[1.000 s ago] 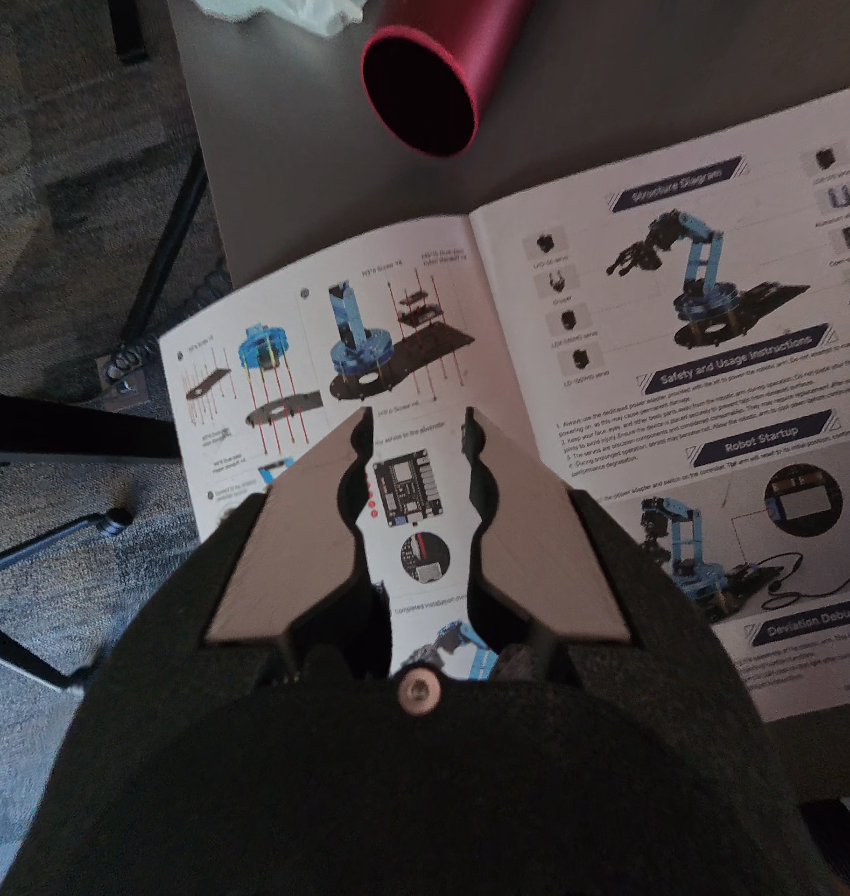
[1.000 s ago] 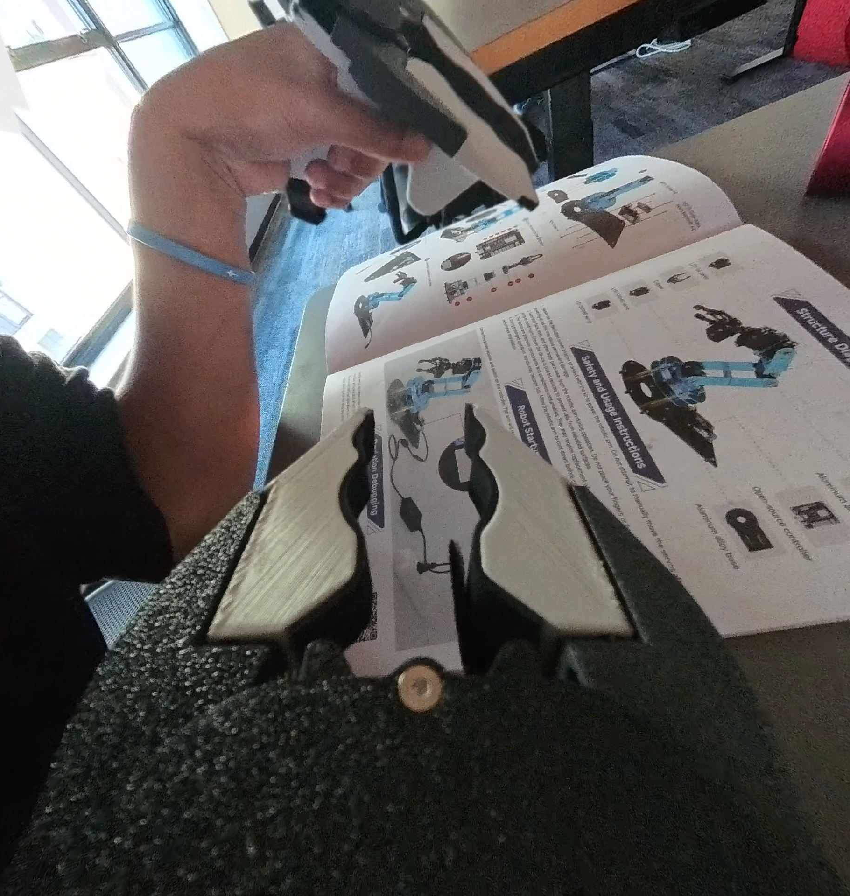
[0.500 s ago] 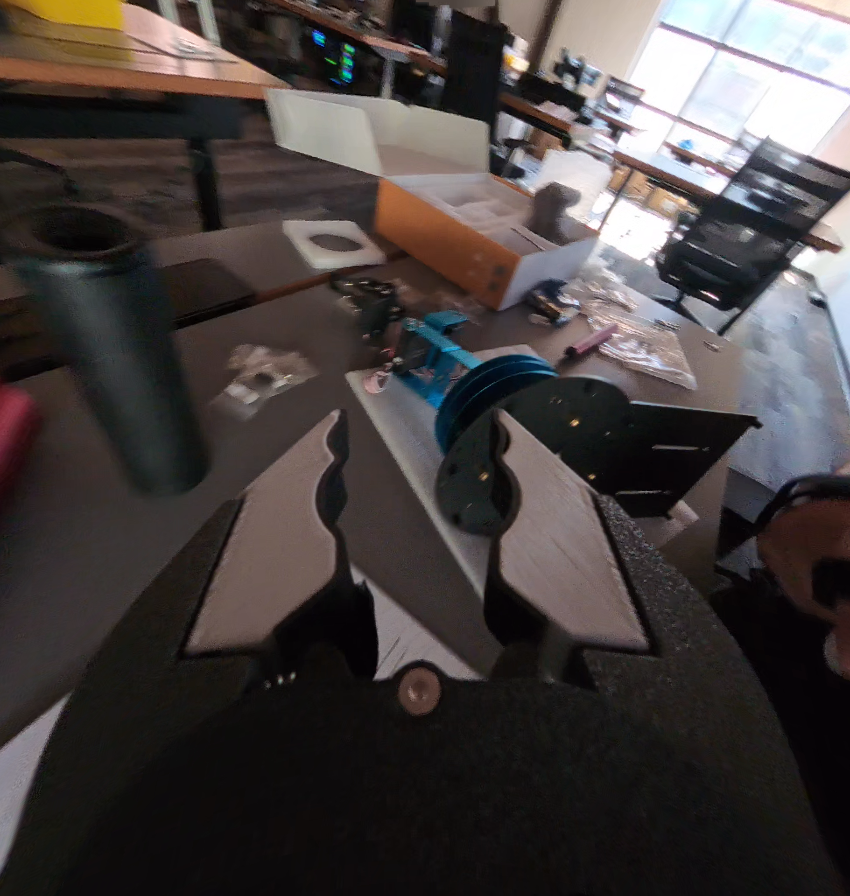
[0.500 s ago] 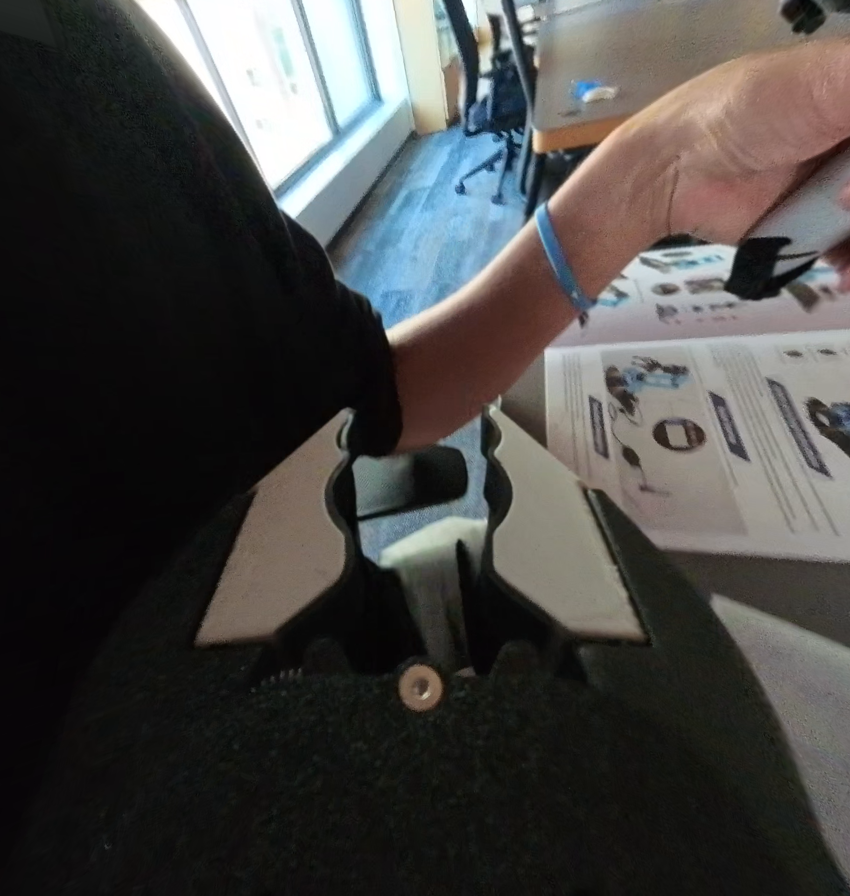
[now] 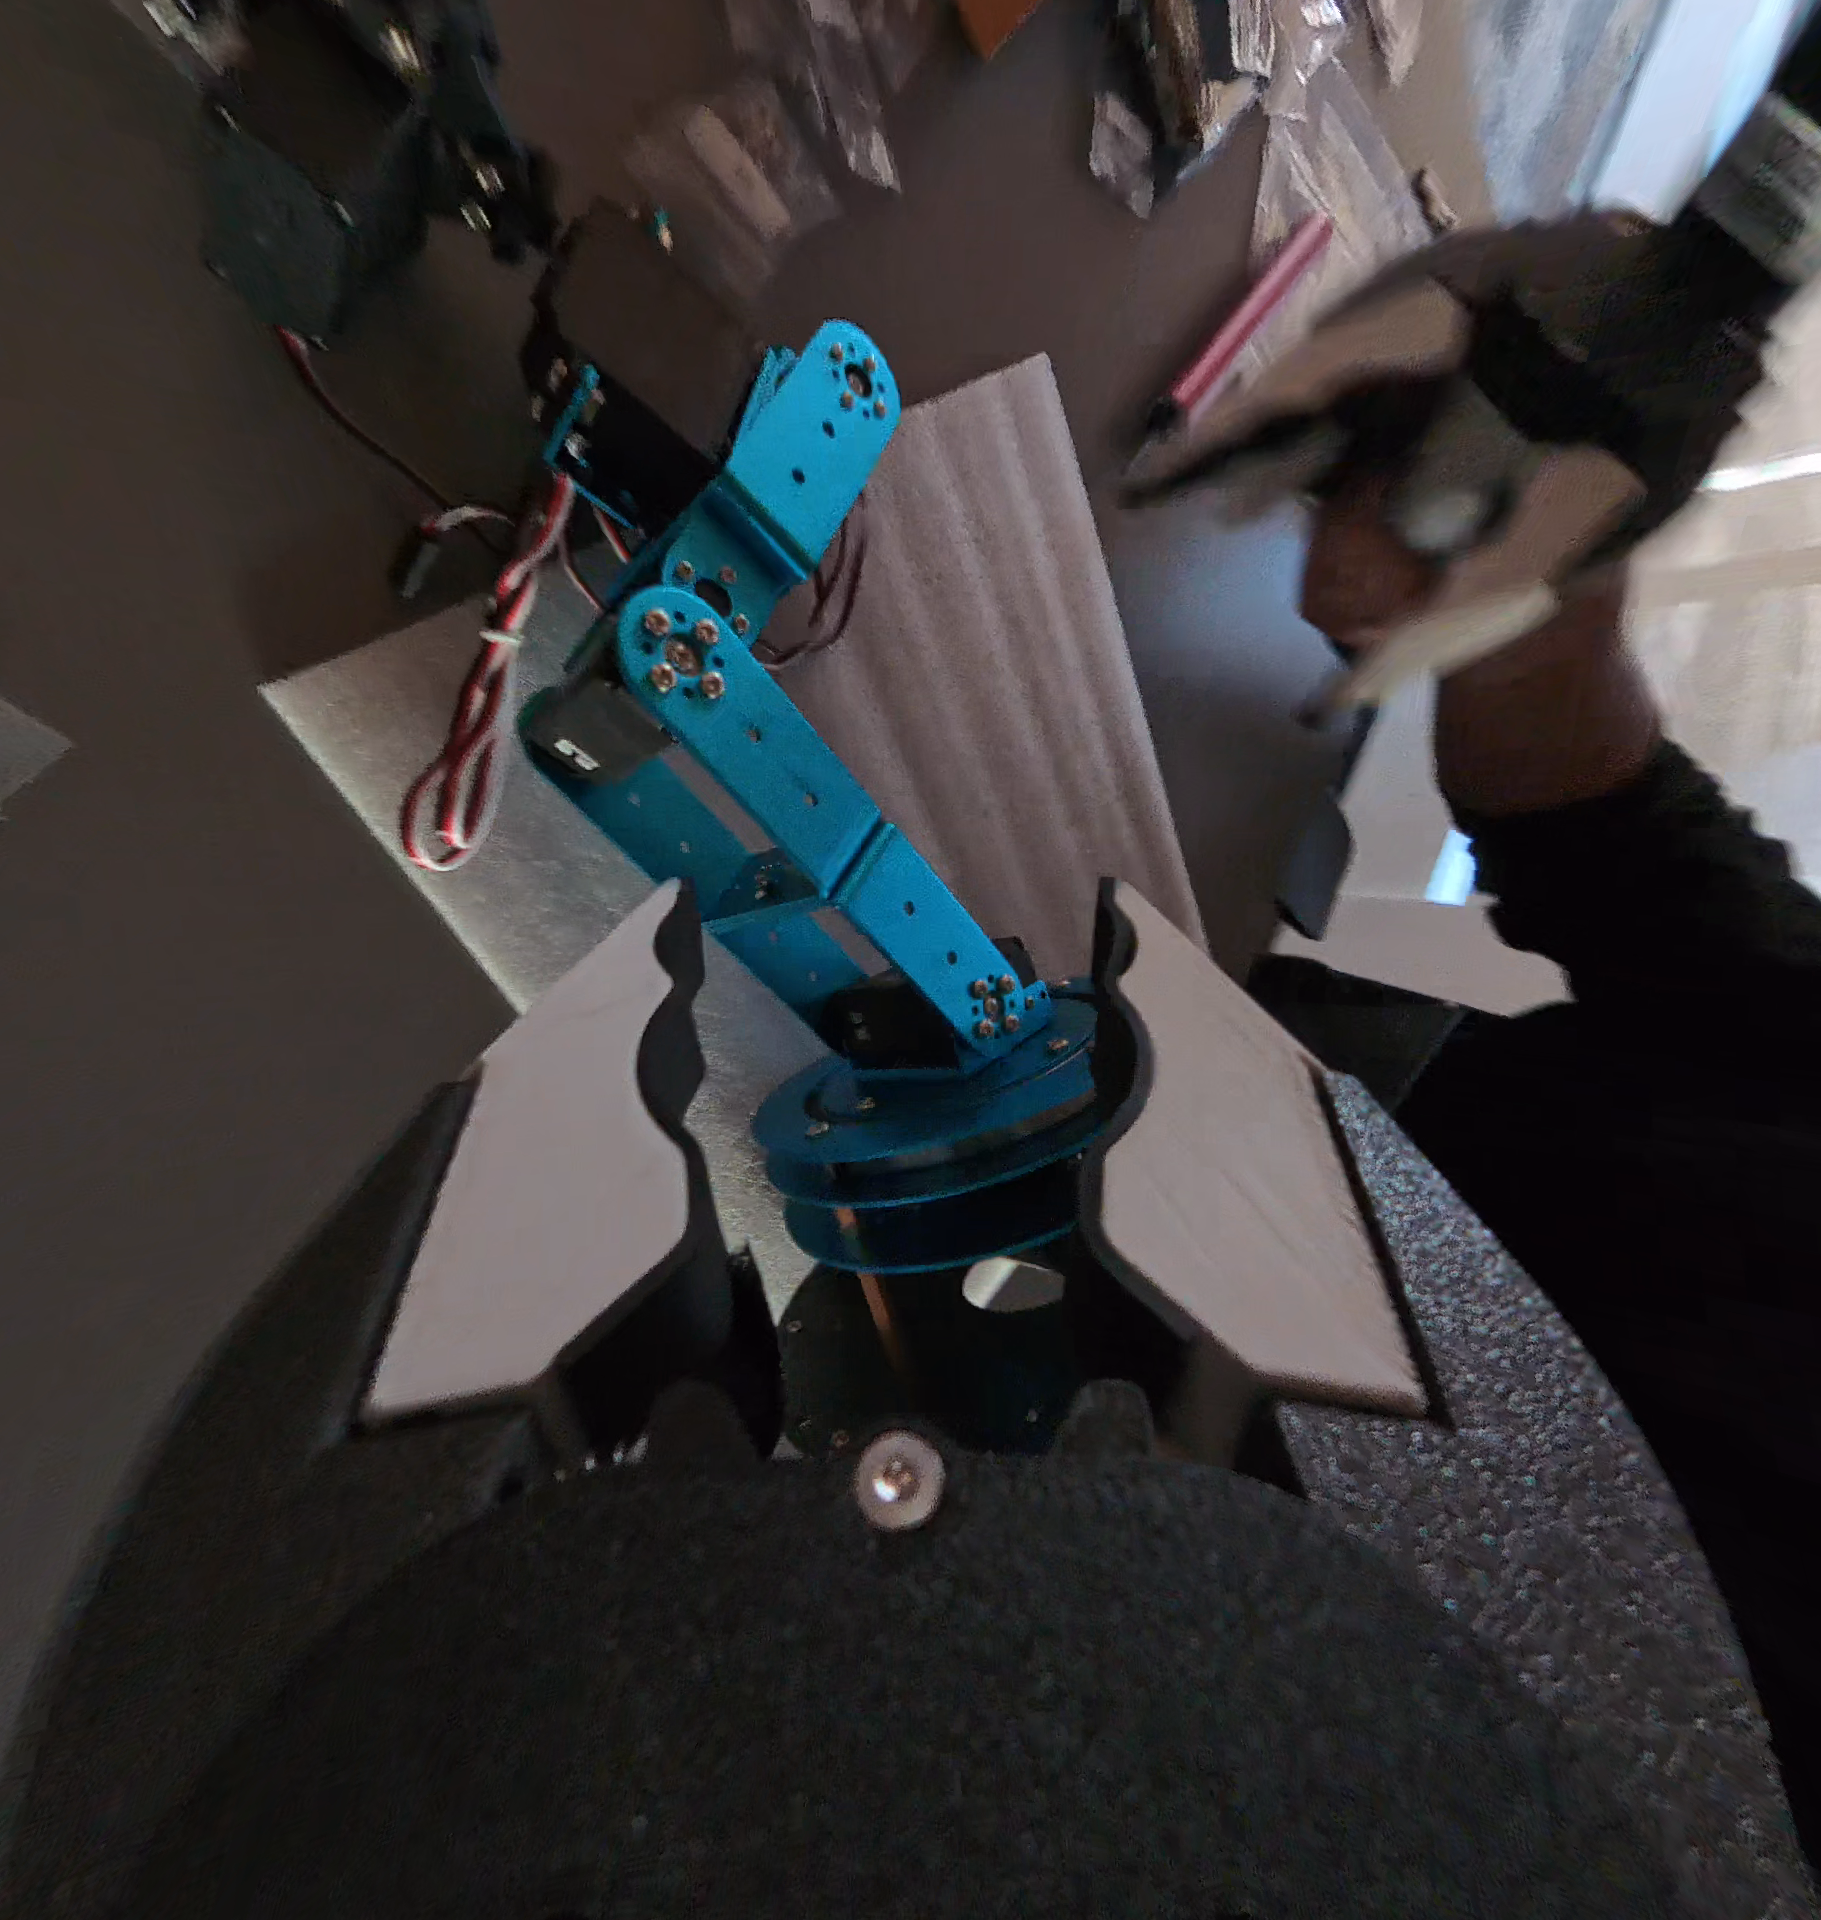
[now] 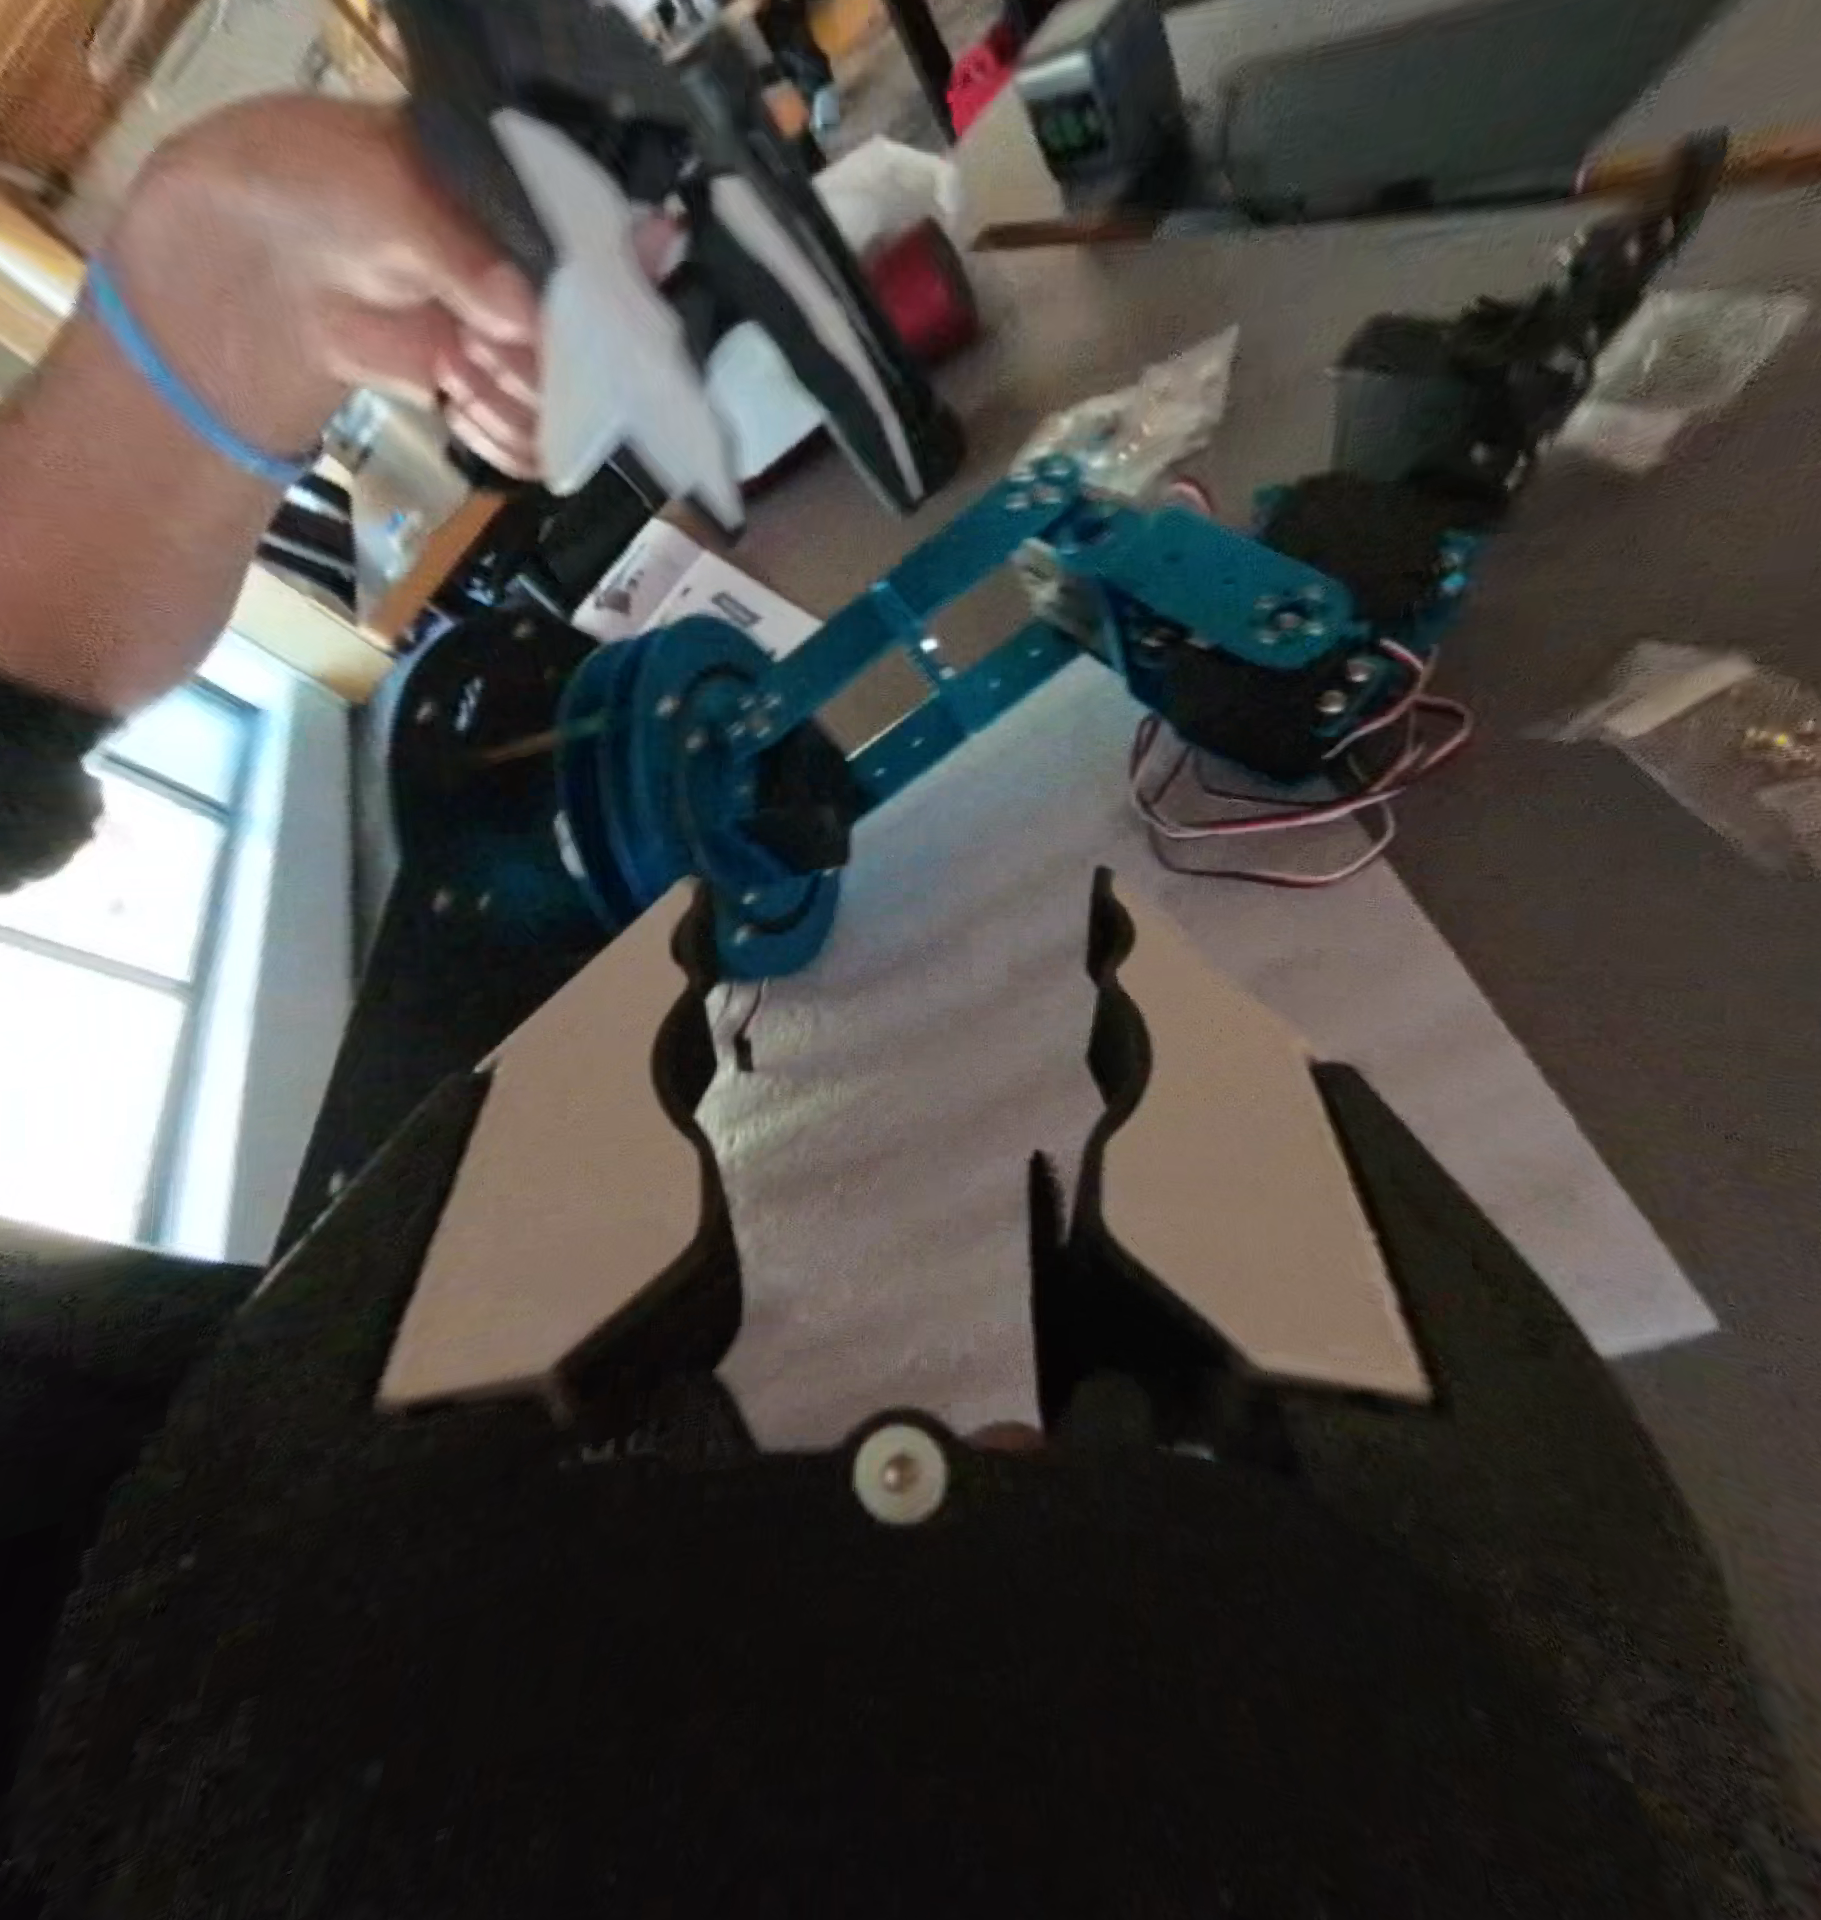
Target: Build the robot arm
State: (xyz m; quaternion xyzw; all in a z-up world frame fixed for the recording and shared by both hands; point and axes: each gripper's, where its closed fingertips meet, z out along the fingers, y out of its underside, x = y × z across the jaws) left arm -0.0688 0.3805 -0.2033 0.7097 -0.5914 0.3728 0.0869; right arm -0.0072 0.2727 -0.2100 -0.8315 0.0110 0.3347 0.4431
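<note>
A blue metal robot arm kit (image 5: 781, 769) lies on a white foam sheet (image 5: 989, 623) on a dark table. Its round blue base (image 5: 927, 1143) sits between the fingers of my left gripper (image 5: 895, 914), which is open and empty, close above it. In the right wrist view the arm (image 6: 947, 644) lies just beyond my right gripper (image 6: 895, 904), which is open and empty over the foam sheet (image 6: 885, 1143). Its left fingertip is near the blue base (image 6: 698, 769). A hand holds the left gripper (image 6: 818, 488) above the arm. The right gripper (image 5: 1228, 587) shows blurred at the upper right.
Red-and-white servo wires (image 5: 470, 727) trail from the arm. Black servos (image 5: 282, 239) and plastic parts bags (image 5: 1176, 104) lie at the far side. A pink pen (image 5: 1249, 312) lies nearby. A black base plate (image 6: 470, 727) and an open booklet (image 6: 677, 603) sit to the left.
Both views swung away from the open booklet to the blue robot arm on the foam sheet. Both grippers' jaws stand wider apart than one second ago.
</note>
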